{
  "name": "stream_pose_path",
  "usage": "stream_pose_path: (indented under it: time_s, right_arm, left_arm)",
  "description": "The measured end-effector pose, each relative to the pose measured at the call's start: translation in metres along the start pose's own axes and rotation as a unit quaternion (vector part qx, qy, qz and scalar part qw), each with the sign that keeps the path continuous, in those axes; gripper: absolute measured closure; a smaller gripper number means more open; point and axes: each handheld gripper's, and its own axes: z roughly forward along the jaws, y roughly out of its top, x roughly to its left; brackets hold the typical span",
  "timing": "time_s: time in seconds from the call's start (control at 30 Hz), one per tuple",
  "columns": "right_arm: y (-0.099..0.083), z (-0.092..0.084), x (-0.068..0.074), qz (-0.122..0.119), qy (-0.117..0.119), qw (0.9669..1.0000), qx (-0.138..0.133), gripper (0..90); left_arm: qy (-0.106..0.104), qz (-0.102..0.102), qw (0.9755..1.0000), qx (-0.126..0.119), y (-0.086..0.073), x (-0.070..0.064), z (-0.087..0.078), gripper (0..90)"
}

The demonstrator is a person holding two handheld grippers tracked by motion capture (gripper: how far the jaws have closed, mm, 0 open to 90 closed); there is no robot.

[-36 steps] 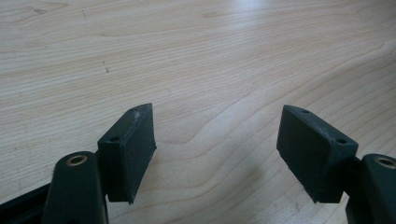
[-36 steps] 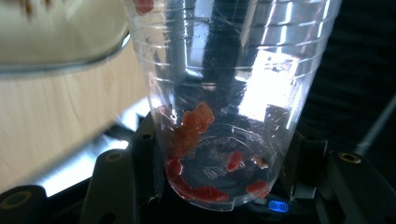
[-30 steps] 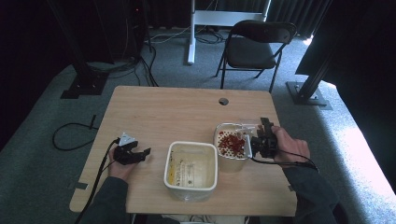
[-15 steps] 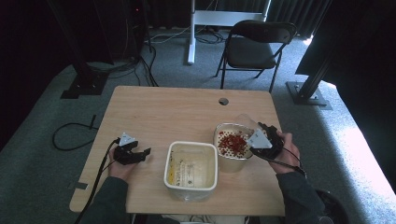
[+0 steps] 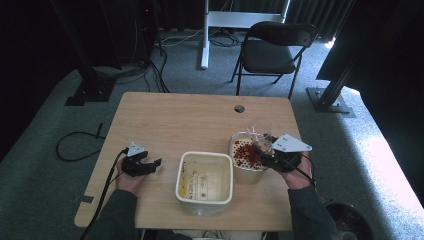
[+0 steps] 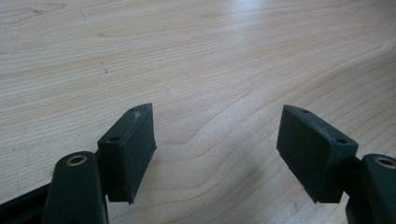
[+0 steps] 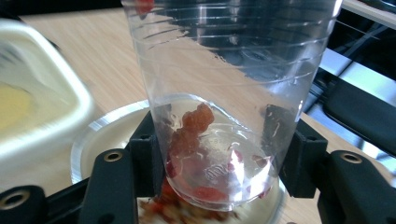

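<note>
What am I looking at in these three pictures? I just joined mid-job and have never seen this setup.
No robot here: a person sits at a wooden table holding a hand-held gripper in each hand. The high view comes from a fixed camera above, with the person's arms entering from the bottom. The other two come from cameras riding on the grippers, looking along their black jaws.

The left gripper rests near the table's left side; in its own view the jaws stand wide apart over bare wood, holding nothing.

The right gripper has its jaws closed on a clear plastic cup, held above a clear container of red pieces. A few red bits cling inside the cup's bottom.

Between the hands sits a cream square tub, mostly empty.
</note>
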Motion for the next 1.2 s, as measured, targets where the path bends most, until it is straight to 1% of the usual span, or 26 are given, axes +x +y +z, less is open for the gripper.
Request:
stream_pose_path:
  time_s: [0.13, 0.23, 0.3, 0.4, 0.43, 0.5, 0.53, 0.57, 0.63, 0.67, 0.7, 0.73, 0.77, 0.8, 0.9, 0.93, 0.97, 1.0, 1.07, 1.1, 1.13, 1.17, 1.2]
  right_arm:
    - [0.009, -0.003, 0.006, 0.019, 0.034, 0.9989, -0.024, 42.4]
    - [0.015, -0.004, 0.012, 0.034, 0.067, 0.9962, -0.044, 42.4]
    - [0.018, -0.003, 0.017, 0.049, 0.090, 0.9933, -0.055, 42.3]
    - [0.021, -0.002, 0.026, 0.057, 0.117, 0.9894, -0.066, 42.2]
    - [0.022, 0.000, 0.031, 0.061, 0.132, 0.9870, -0.068, 42.2]
    - [0.024, 0.002, 0.040, 0.058, 0.146, 0.9852, -0.068, 42.1]
    - [0.025, 0.003, 0.047, 0.052, 0.157, 0.9839, -0.067, 42.1]
    - [0.026, 0.004, 0.052, 0.048, 0.163, 0.9830, -0.069, 42.0]
    - [0.027, 0.006, 0.063, 0.045, 0.181, 0.9799, -0.070, 41.8]
    - [0.028, 0.007, 0.069, 0.045, 0.193, 0.9777, -0.071, 41.6]
    - [0.028, 0.007, 0.069, 0.045, 0.193, 0.9777, -0.071, 41.6]
    - [0.028, 0.008, 0.073, 0.047, 0.202, 0.9757, -0.071, 41.5]
    - [0.028, 0.012, 0.082, 0.051, 0.223, 0.9708, -0.072, 41.1]
    - [0.028, 0.014, 0.086, 0.048, 0.228, 0.9701, -0.070, 41.0]
    - [0.026, 0.019, 0.094, 0.053, 0.249, 0.9648, -0.066, 40.4]
    - [0.025, 0.021, 0.095, 0.053, 0.254, 0.9635, -0.066, 36.8]
    - [0.025, 0.022, 0.097, 0.053, 0.262, 0.9616, -0.064, 28.2]
    - [0.026, 0.022, 0.098, 0.054, 0.256, 0.9629, -0.066, 20.0]
    - [0.026, 0.021, 0.098, 0.058, 0.264, 0.9598, -0.077, 11.8]
    - [0.027, 0.020, 0.098, 0.057, 0.258, 0.9610, -0.081, 11.3]
    - [0.027, 0.019, 0.097, 0.053, 0.263, 0.9594, -0.085, 10.9]
    - [0.028, 0.017, 0.096, 0.052, 0.257, 0.9611, -0.088, 10.7]
    - [0.029, 0.014, 0.096, 0.049, 0.254, 0.9616, -0.091, 10.7]
  left_arm:
    - [0.000, 0.000, 1.0000, 0.001, 0.000, 0.000, 0.000, 28.5]
    - [0.000, 0.000, 1.0000, 0.000, 0.000, 0.000, 0.000, 28.5]
    - [0.000, 0.000, 1.0000, 0.000, 0.000, 0.000, 0.000, 28.5]
    - [-0.001, 0.000, 1.0000, 0.000, 0.000, 0.000, 0.000, 28.5]
    - [-0.001, 0.000, 1.0000, 0.000, 0.000, 0.000, 0.000, 28.5]
    - [0.000, 0.000, 1.0000, 0.000, 0.000, 0.000, 0.000, 28.5]
    - [0.000, 0.000, 1.0000, 0.000, 0.000, 0.000, 0.000, 28.5]
    - [0.000, -0.001, 1.0000, 0.000, 0.000, 0.000, 0.000, 28.4]
    - [-0.001, 0.000, 1.0000, 0.000, 0.000, 0.000, 0.000, 28.5]
    - [-0.001, 0.000, 1.0000, 0.000, 0.000, 0.000, 0.000, 28.4]
    - [-0.001, 0.000, 1.0000, 0.000, 0.000, 0.000, 0.000, 28.5]
    - [-0.001, -0.001, 1.0000, -0.001, 0.000, 0.000, 0.000, 28.5]
    - [-0.001, -0.001, 1.0000, -0.001, 0.000, 0.000, 0.000, 28.5]
    - [-0.001, -0.001, 1.0000, -0.001, 0.000, 0.000, 0.000, 28.4]
    - [-0.001, -0.001, 1.0000, -0.001, 0.000, 0.000, 0.000, 28.5]
    - [-0.001, -0.001, 1.0000, -0.001, 0.000, 0.000, 0.000, 28.5]
    - [-0.001, -0.001, 1.0000, -0.001, 0.000, 0.000, 0.000, 28.4]
    - [-0.002, -0.001, 1.0000, -0.001, 0.000, 0.000, 0.000, 28.5]
    - [-0.001, -0.001, 1.0000, -0.001, 0.000, 0.000, 0.000, 28.4]
    - [-0.001, -0.001, 1.0000, -0.001, 0.000, 0.000, 0.000, 28.5]
    - [-0.001, -0.001, 1.0000, -0.001, 0.000, 0.000, 0.000, 28.5]
    - [-0.001, -0.001, 1.0000, -0.001, 0.000, 0.000, 0.000, 28.5]
    - [-0.001, -0.001, 1.0000, -0.001, 0.000, 0.000, 0.000, 28.5]
